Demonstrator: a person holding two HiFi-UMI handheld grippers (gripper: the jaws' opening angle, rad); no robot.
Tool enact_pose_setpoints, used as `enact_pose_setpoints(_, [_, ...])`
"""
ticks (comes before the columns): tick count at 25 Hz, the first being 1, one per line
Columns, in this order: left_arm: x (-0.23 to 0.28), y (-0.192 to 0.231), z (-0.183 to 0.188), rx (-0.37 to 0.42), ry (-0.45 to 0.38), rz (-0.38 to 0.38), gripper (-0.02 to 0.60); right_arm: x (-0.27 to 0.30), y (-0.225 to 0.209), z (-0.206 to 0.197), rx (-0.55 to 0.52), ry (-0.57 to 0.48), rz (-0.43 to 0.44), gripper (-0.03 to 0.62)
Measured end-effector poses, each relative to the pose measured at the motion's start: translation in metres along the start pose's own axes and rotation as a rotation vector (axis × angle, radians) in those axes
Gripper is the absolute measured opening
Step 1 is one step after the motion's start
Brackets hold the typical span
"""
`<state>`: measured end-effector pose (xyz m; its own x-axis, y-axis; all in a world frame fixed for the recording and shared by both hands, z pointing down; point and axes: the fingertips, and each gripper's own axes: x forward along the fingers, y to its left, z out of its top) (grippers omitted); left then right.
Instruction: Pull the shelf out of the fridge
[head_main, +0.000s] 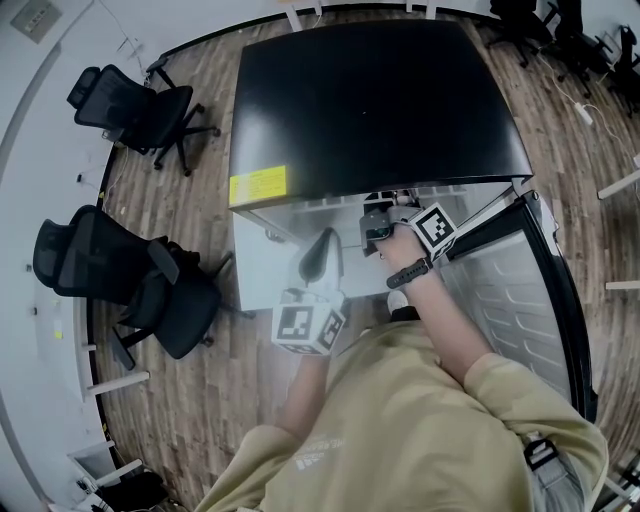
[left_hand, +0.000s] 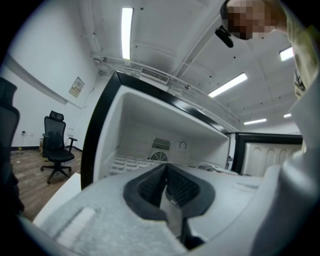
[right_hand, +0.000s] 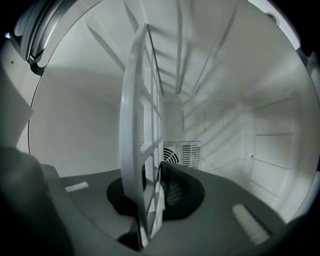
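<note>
The small white fridge (head_main: 370, 110) with a black top stands with its door (head_main: 520, 290) swung wide to the right. My right gripper (head_main: 378, 228) reaches into the cavity. In the right gripper view the white grid shelf (right_hand: 137, 125) runs edge-on between the fingers, and the right gripper (right_hand: 152, 175) is shut on its front rim. My left gripper (head_main: 322, 255) hangs outside, in front of the opening, pointing level at the fridge interior (left_hand: 150, 115). The left gripper (left_hand: 166, 172) has its dark pads together with nothing between them.
Two black office chairs (head_main: 140, 100) (head_main: 120, 270) stand on the wood floor left of the fridge. A fan vent (right_hand: 182, 152) sits on the fridge's back wall. The open door blocks the right side. A yellow label (head_main: 257, 185) marks the fridge's top front left.
</note>
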<state>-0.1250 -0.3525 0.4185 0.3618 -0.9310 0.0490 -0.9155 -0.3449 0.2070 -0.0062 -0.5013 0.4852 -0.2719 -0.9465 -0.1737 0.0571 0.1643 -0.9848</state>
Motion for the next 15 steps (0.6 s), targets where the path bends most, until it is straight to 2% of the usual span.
enact_pose_setpoints(6, [-0.003,-0.008,0.010,0.000,-0.018,-0.022,0.000,-0.002,0.001,0.000,0.011,0.005,-0.008,0.035])
enact_pose_setpoints(15, [-0.013,-0.020,0.002,0.011,0.000,-0.051,0.000,-0.011,0.001,-0.001,0.023,0.012,-0.026,0.032])
